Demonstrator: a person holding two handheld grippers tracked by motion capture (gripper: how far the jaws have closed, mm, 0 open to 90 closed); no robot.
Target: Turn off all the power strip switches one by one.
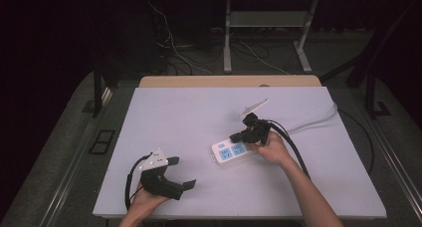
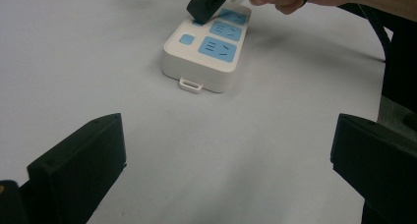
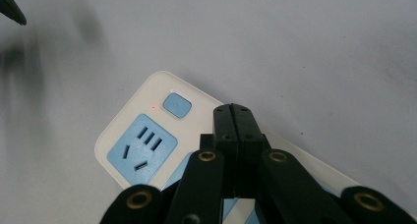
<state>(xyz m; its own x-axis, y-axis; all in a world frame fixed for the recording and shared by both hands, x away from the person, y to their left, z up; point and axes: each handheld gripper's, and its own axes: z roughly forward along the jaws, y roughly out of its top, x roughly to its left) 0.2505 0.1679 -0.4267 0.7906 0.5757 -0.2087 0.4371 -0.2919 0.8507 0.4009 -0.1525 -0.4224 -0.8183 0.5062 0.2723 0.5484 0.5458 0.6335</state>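
1. Table (image 1: 199, 112), high view: our right gripper (image 1: 238, 136) rests at the power strip's (image 1: 230, 151) 2 o'clock end.
2. Left gripper view: our left gripper (image 2: 228, 160) gapes, released, with the strip toward 12 o'clock.
3. Right gripper view: our jaws are clenched together, empty, above the strip by its switch button (image 3: 177, 105).

my power strip (image 3: 147, 135) is creamy white with pale blue socket faces, dark slots, a blue button (image 3: 177, 105) and a tiny red light beside it. my two grippers (image 1: 181, 172) (image 1: 238, 136) are black, with brass-coloured screws on the right one. the desk (image 1: 189, 112) is plain light grey with a wood-coloured far edge.
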